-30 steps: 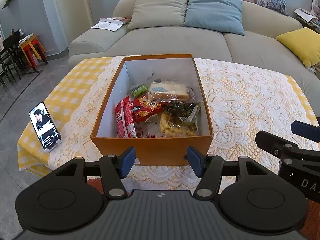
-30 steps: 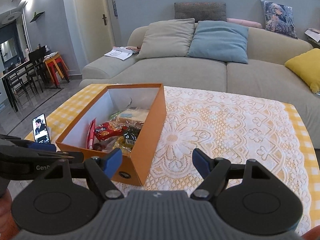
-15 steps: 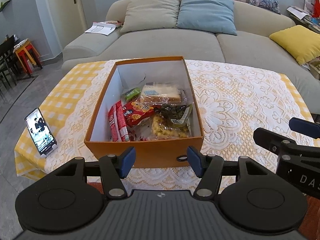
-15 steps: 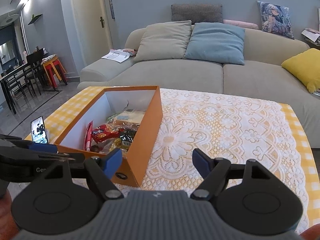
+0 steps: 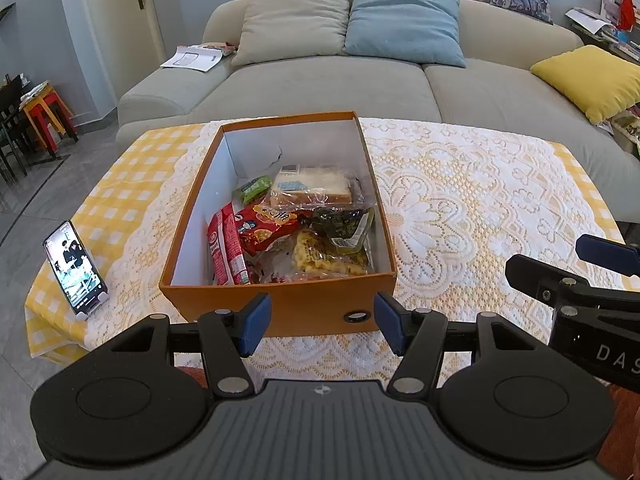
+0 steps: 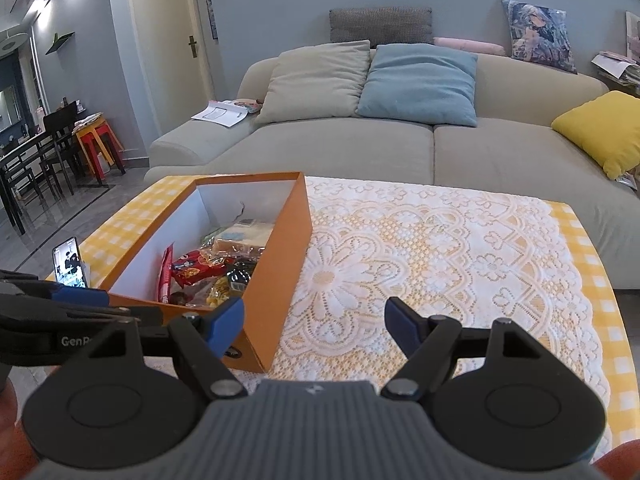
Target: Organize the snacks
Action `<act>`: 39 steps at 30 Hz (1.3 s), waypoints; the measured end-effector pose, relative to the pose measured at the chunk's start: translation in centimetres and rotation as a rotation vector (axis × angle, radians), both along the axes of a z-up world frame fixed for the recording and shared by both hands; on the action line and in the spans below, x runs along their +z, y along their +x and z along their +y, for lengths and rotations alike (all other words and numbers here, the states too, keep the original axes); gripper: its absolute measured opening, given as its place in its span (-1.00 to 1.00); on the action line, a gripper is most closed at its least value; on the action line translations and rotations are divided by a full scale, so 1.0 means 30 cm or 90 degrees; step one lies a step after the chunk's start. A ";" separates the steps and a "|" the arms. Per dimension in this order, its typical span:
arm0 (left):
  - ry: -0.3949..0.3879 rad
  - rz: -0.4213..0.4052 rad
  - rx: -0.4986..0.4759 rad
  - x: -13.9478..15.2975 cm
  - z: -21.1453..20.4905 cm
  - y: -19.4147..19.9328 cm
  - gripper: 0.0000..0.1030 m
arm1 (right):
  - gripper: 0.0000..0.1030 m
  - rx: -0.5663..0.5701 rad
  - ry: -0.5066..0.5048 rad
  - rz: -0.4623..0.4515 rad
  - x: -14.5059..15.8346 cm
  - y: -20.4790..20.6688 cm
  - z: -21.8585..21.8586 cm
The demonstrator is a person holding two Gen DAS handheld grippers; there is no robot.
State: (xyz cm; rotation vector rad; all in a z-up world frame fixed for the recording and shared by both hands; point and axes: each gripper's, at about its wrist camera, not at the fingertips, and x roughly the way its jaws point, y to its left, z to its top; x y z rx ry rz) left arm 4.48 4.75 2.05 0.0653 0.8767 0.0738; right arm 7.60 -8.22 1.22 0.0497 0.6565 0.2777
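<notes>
An orange cardboard box (image 5: 280, 308) (image 6: 276, 280) stands on the lace-covered table (image 5: 460, 208). Inside lie several snack packs: wrapped bread (image 5: 312, 190), a red packet (image 5: 264, 224), a tall red pack (image 5: 226, 252), a small green pack (image 5: 252, 188), a dark green seaweed pack (image 5: 340, 224) and yellow crisps (image 5: 324, 260). My left gripper (image 5: 318, 330) hovers open just before the box's near wall, holding nothing. Over the lace to the right of the box, my right gripper (image 6: 316, 328) is open and empty; it also shows at the right edge in the left wrist view (image 5: 568, 268).
A phone on a stand (image 5: 76, 268) sits at the table's left front corner. Behind the table runs a grey sofa (image 5: 320, 88) with cushions and a yellow pillow (image 5: 592, 76). Dark chairs and coloured stools (image 6: 96, 148) stand far left.
Both grippers have drawn back and risen slightly, so the box looks smaller and farther away. The snacks and box have not moved; both grippers stayed open.
</notes>
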 end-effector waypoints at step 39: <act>-0.012 0.018 -0.002 -0.008 0.001 -0.001 0.36 | 0.47 0.000 0.001 0.027 -0.029 0.017 -0.002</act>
